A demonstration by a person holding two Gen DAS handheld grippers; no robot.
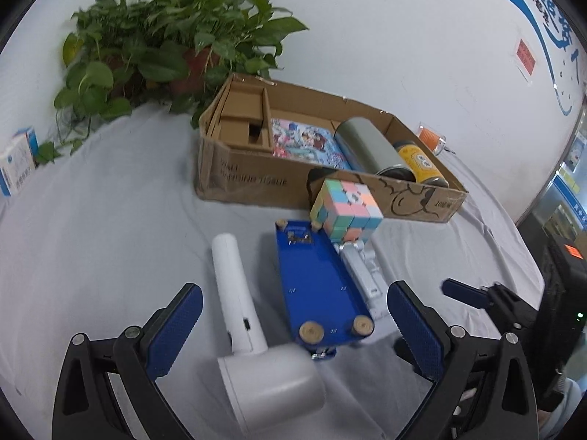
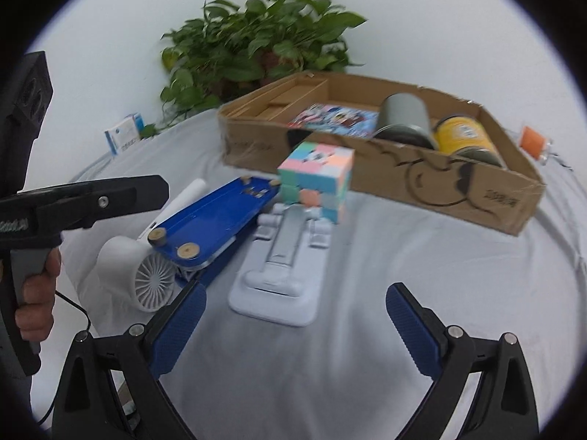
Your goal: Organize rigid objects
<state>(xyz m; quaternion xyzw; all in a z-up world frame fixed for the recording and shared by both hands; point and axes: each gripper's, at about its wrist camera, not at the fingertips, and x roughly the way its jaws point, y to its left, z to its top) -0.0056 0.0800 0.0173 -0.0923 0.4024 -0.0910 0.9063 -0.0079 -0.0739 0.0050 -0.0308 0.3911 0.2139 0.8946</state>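
Pastel plastic tiles in pink, mint, blue and orange cover the puzzle cube, a 3-by-3 block with sharp corners that sits tilted on the far end of a white phone stand, just in front of the cardboard box. The stand is smooth moulded plastic with a flat rounded base and a silvery centre strip. Touching the cube on the left lies a glossy blue plastic tray, long and shallow, turned underside up with round cork-like feet at its corners; its near end rests on a white handheld fan. The fan has a matte cylindrical handle pointing far and a stubby barrel head whose radial grille shows in the right wrist view.

Corrugated brown card forms the box, low-walled, with black doodles on its near right face. Inside it are folded cardboard dividers at the left, a flat colourful cartoon-printed box in the middle, then a grey metal cylinder and a yellow-labelled tin, both lying on their sides.

Everything sits on a wrinkled pale grey cloth. Far left, a leafy green potted plant stands against the white wall, and a small blue-and-white carton stands near it.

The left gripper hangs released over the fan and tray, its blue dimpled pads wide apart and touching nothing. The right gripper is likewise released, near the stand's base.
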